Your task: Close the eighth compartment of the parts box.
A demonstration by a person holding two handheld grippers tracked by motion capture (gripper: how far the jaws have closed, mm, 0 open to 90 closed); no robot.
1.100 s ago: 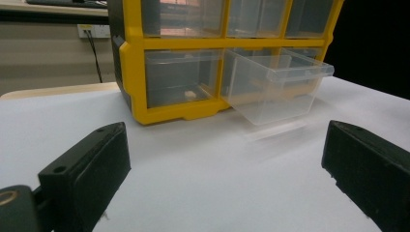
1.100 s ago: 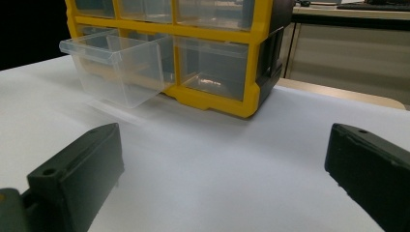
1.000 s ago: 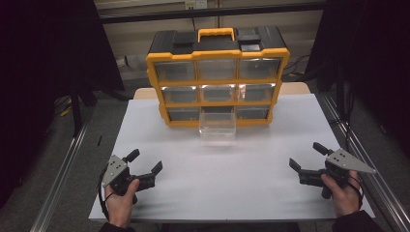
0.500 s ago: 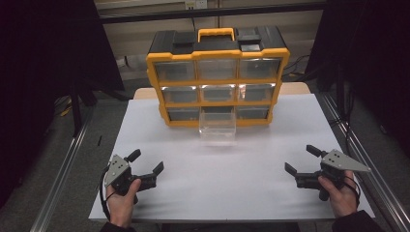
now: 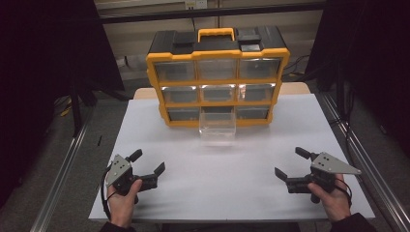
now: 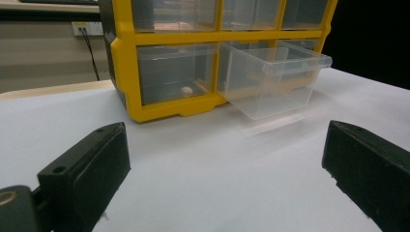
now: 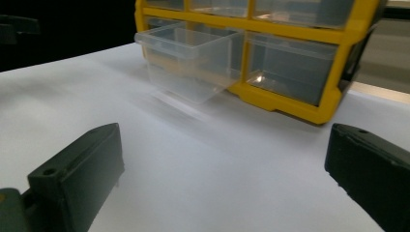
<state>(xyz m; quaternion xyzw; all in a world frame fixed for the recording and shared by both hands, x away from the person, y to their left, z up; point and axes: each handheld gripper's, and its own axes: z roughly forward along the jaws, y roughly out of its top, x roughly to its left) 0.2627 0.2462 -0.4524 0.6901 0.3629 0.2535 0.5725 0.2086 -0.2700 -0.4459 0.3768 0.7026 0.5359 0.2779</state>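
Right gripper (image 5: 291, 163) has shifted toward 6 o'clock; both it and left gripper (image 5: 147, 162), jaws apart, rest on white table (image 5: 217, 164) amid dark surroundings, yellow organizer (image 5: 217, 79) at 12 o'clock.

- We see the yellow-framed organiser (image 5: 217, 77) standing upright at the far side of the white table (image 5: 241, 193), its clear drawers in three rows.
- We find its bottom middle drawer (image 5: 218, 126) pulled out towards us, clear and seemingly empty.
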